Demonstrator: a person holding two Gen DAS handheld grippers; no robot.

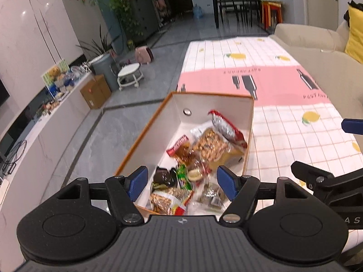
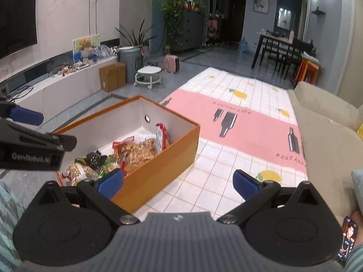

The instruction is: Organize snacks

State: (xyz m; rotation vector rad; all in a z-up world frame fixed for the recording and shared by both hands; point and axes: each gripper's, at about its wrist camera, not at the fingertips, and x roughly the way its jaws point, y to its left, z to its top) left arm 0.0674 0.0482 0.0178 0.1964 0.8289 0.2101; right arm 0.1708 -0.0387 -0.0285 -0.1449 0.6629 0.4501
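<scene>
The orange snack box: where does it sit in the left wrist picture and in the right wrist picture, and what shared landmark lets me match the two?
Left wrist: orange box sits centre, running from mid-frame down to between the open left gripper fingers.
Right wrist: the box lies left of centre, beside the open right gripper.
Shared landmark: the round hole in the box's far end wall.
</scene>
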